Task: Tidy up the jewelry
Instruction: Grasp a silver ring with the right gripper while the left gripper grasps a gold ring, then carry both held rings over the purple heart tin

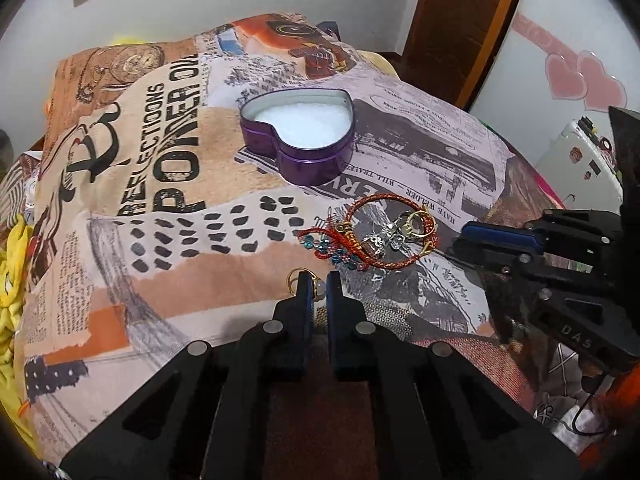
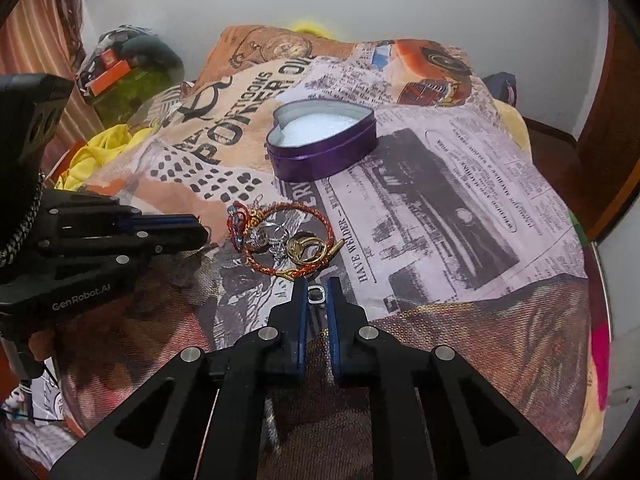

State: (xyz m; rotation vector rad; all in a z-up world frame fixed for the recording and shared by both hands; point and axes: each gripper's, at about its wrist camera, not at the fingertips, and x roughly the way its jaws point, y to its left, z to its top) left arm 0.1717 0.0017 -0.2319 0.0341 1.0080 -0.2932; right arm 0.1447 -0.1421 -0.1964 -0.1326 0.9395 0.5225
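Observation:
A purple heart-shaped tin with white padding stands open on the printed blanket; it also shows in the right wrist view. A pile of jewelry lies in front of it: a red braided bracelet, beaded piece, silver charms and gold rings, also seen in the right wrist view. My left gripper is shut on a gold ring with a pale stone. My right gripper is shut on a silver ring with a dark stone, just in front of the pile.
The printed blanket covers a raised surface. Yellow cloth and clutter lie off its left side. A wooden door and a white cabinet with pink hearts stand at the right.

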